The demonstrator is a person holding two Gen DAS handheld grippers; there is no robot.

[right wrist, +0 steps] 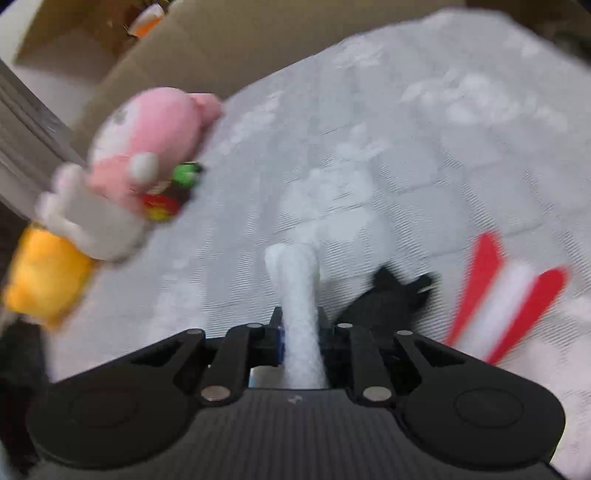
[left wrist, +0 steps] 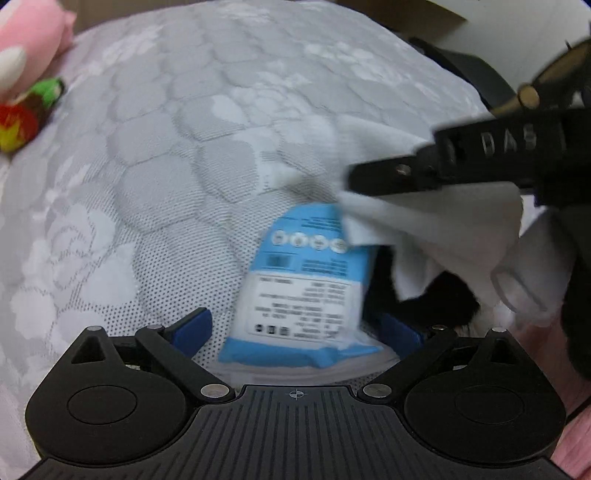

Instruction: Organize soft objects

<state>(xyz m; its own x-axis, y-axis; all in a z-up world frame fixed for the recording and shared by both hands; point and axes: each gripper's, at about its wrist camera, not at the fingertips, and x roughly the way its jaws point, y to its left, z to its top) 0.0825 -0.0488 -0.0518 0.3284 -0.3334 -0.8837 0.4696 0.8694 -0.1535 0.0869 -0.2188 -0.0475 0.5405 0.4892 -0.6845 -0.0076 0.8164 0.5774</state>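
A blue and white wipes pack [left wrist: 306,280] lies on the quilted grey mattress [left wrist: 177,155]. My left gripper [left wrist: 295,328] is open, with a blue pad on each side of the pack's near end. From the right, my right gripper [left wrist: 369,179] reaches in above the pack, shut on a white cloth [left wrist: 436,229] that hangs down over the pack's far corner. In the right wrist view the right gripper [right wrist: 299,325] pinches that white cloth [right wrist: 295,280] into a narrow strip. A pink plush [right wrist: 155,147] lies at the mattress's left edge.
A yellow plush [right wrist: 44,273] and a small red-green toy [left wrist: 26,118] lie by the pink plush [left wrist: 29,33]. A black furry item [left wrist: 443,295] and a red-and-white striped piece [right wrist: 506,295] lie to the right. A cardboard box [right wrist: 207,44] stands behind the mattress.
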